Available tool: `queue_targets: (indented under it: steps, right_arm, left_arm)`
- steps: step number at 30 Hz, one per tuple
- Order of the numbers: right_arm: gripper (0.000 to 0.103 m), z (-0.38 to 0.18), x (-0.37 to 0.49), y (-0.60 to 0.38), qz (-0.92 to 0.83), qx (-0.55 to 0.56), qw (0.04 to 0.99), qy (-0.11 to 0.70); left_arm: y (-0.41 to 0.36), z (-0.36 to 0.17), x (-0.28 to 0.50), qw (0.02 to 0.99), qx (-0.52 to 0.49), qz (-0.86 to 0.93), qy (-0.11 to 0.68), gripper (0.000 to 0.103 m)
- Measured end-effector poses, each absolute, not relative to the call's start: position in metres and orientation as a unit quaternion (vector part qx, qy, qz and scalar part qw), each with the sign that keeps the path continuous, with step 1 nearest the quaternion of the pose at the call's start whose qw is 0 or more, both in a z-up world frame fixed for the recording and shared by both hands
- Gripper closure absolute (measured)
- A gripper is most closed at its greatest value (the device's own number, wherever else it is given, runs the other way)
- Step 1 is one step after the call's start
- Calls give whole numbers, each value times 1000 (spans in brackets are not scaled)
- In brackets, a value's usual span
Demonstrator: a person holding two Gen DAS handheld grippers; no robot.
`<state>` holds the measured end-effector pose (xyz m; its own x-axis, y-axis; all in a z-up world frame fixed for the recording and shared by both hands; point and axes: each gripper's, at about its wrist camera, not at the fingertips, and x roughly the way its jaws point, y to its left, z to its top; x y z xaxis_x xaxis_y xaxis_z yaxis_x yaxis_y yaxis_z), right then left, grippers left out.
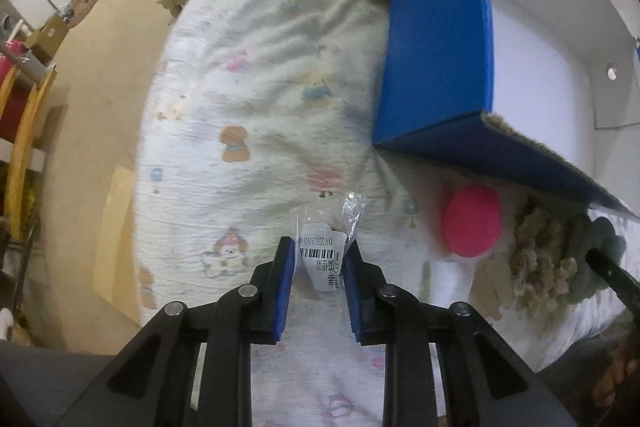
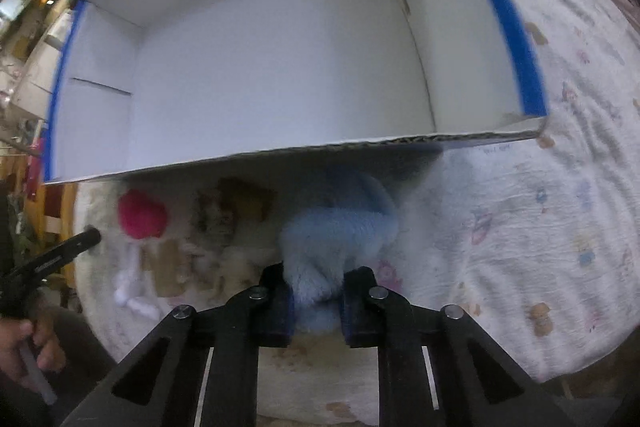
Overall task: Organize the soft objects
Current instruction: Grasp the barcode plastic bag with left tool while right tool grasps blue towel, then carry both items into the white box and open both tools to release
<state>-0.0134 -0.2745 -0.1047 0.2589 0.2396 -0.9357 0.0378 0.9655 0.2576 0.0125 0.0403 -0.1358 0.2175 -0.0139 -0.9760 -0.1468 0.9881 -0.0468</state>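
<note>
Your right tool (image 2: 316, 297) is clenched on the blue plush toy (image 2: 336, 239) lying on the bed just before the blue-and-white box (image 2: 280, 47), and your left tool (image 1: 318, 287) grips a barcoded plastic bag (image 1: 324, 251); lifting low may snag the box's near wall.

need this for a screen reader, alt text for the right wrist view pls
The right gripper clamps a fluffy light-blue plush toy lying on a printed white blanket, just before an open blue-edged white cardboard box.
</note>
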Motion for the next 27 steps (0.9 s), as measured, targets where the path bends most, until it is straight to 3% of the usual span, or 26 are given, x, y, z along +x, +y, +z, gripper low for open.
queue_targets:
  steps: [11, 19, 27]
  right_arm:
    - [86, -65, -45, -268, 108, 123, 808, 567]
    - [86, -8, -60, -253, 161, 136, 857, 471]
    - [85, 20, -37, -232, 186, 75, 892, 406]
  left_arm:
    - [29, -66, -1, 814, -45, 43, 577, 81]
    - [6, -15, -16, 869, -14, 34, 493, 81]
    - [-24, 20, 15, 893, 16, -3, 449, 81]
